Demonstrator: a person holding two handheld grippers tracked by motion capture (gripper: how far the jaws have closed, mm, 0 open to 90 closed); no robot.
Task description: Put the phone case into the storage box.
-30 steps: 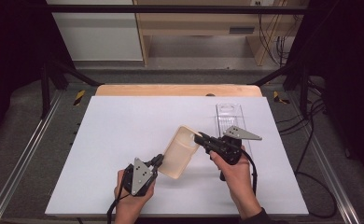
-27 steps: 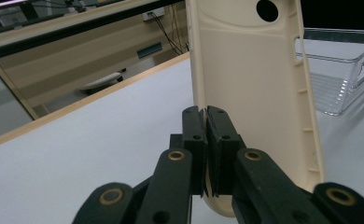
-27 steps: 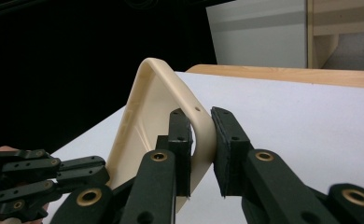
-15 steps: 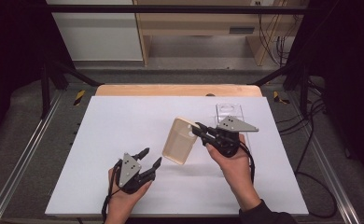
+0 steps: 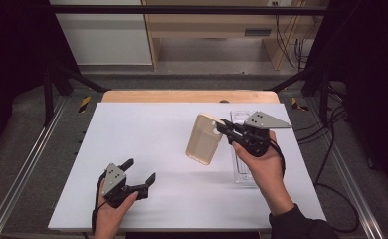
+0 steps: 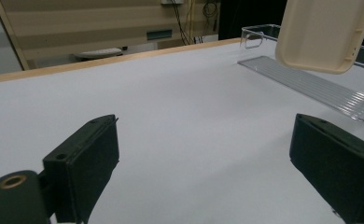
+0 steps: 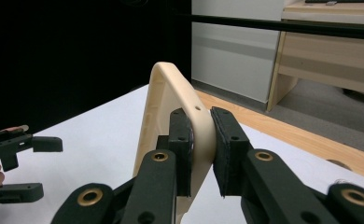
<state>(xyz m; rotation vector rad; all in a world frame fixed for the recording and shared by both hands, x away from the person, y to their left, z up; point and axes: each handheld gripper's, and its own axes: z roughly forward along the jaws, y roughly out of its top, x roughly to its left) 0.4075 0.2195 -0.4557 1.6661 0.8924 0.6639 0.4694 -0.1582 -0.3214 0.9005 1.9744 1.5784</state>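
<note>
Black grippers [image 5: 137, 181] with grey triangular plates [image 5: 266, 120], brass screws, dark sleeve [image 5: 301, 226].

A white tabletop [image 5: 147, 149] carries the scene, a flat matte sheet that covers nearly the whole work surface. Along its far edge a strip of pale wood [image 5: 182, 96] shows, with rounded corners. The table sits inside a metal frame, with rails [image 5: 28, 164] running along its left and right sides over grey floor. Lying directly on the white surface, at its right side, is a clear plastic tray [image 5: 242, 172], long and narrow, with low walls and a ribbed bottom, running from the near right toward the far edge.
</note>
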